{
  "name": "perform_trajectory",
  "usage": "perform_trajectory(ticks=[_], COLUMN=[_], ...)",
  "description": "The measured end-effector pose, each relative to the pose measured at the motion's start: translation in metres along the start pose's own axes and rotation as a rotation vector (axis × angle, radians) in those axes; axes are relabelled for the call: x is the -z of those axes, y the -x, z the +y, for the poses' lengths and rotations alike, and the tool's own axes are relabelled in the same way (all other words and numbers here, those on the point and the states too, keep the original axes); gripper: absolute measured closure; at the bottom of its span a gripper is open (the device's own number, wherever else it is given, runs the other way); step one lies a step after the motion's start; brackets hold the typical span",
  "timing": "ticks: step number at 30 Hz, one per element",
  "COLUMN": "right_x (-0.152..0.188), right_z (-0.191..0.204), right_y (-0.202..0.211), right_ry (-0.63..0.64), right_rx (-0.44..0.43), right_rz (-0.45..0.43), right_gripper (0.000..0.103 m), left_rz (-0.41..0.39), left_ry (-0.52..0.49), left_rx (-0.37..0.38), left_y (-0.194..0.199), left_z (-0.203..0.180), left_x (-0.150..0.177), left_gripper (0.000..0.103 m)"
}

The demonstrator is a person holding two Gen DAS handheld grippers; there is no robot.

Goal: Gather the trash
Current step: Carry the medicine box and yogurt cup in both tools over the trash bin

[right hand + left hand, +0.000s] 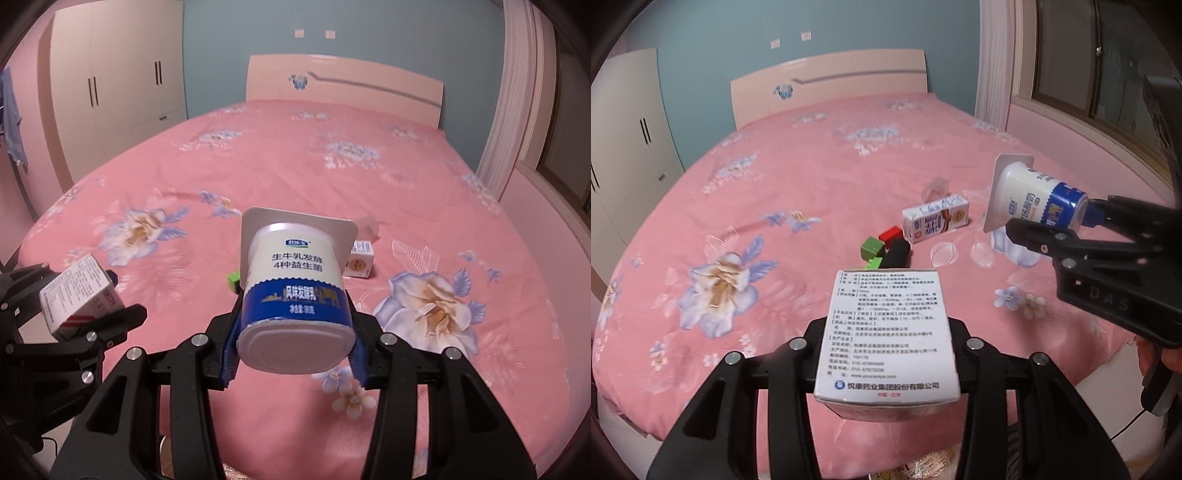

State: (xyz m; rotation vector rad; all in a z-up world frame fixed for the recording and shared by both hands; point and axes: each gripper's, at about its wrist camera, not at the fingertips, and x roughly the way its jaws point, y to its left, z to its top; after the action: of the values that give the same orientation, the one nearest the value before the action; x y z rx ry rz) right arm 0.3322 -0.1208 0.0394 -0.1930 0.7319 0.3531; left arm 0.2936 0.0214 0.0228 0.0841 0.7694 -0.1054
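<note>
Fingers of the left gripper (886, 343) are clamped on a white medicine box (886, 332), printed side up, held above the near edge of the bed (812, 177); same box shows at the left of the right wrist view (79, 295), pinched in that black gripper (92, 317). Right gripper (293, 343) fingers, w/ blue pads (229, 354), grip a yogurt cup (293, 295) by its blue lower band, cup tipped so its base faces the camera and its wide foil-rimmed top points away. From the left wrist view the cup (1030, 195) sits at the right gripper's tip (1078, 221), up in the air over the bedspread.

Still lying on the pink floral sheet: a small milk carton (936, 219) on its side, near mid-bed; just beside it a red block (890, 233), a green block (872, 248) and a black item (897, 253), touching or nearly so. A pale clear cup-like thing (938, 186) behind the carton, too blurred to ID. Headboard (831, 85) at the far end, wardrobe (624, 155) to the left, window (1086, 55) at the right.
</note>
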Motion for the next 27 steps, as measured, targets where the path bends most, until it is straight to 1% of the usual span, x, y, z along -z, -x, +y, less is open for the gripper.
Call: perform_trajectory(ticks=[7,14,18,24,27], right_x=[0.010,0.029,0.044,0.067,0.079], right_z=[0.031,0.054,0.066,0.083,0.090], right_y=[0.067,0.113,0.129,0.135,0.130], right_ry=[0.051,0.091,0.109,0.131,0.136], right_rx=[0.005,-0.006,-0.027,-0.055,-0.073], right_rz=[-0.062,-0.087,-0.081,-0.053,-0.027], right_gripper=[0.055,0.055,0.055,0.055,0.055], left_rz=[-0.066,-0.113,-0.116,-0.075,-0.050], left_ry=[-0.009,-0.019,-0.028,-0.034,-0.033], left_rx=[-0.020,-0.034,-0.039,-0.042,-0.042], left_y=[0.062,0.105,0.116,0.114,0.111], left_z=[-0.001,-0.001,0.000,0.003,0.004], left_x=[0.010,0.024,0.036,0.058,0.071], left_gripper=[0.058,0.058,0.058,0.058,0.058])
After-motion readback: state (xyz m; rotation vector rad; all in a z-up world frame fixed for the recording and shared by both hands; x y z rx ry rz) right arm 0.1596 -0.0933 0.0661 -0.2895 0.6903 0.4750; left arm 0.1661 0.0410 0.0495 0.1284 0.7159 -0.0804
